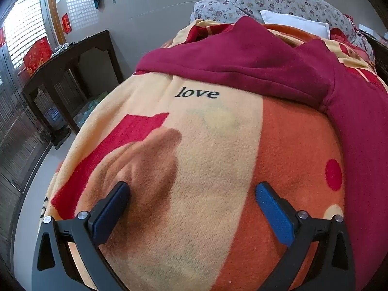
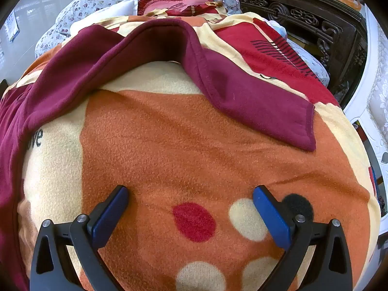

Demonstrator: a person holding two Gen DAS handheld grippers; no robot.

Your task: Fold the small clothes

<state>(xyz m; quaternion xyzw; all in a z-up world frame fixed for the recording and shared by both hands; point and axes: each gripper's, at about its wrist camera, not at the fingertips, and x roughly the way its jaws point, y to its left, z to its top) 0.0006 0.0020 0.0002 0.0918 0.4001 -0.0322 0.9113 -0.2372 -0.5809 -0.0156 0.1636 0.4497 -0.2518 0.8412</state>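
Note:
A maroon fleece garment (image 1: 242,55) lies spread on a patterned blanket (image 1: 194,169) on a bed. In the left wrist view it fills the upper middle and runs down the right edge. In the right wrist view the same garment (image 2: 254,97) arches across the top, with one leg or sleeve end lying flat at right and the rest running down the left edge. My left gripper (image 1: 192,191) is open and empty, hovering over the blanket short of the garment. My right gripper (image 2: 190,194) is open and empty over the orange part of the blanket (image 2: 181,145).
Floral pillows (image 1: 278,2) and a white pillow (image 1: 293,21) lie at the bed's head. A dark wooden table (image 1: 72,55) stands left of the bed by a window. A carved dark headboard (image 2: 315,19) and a white chair (image 2: 373,111) stand to the right.

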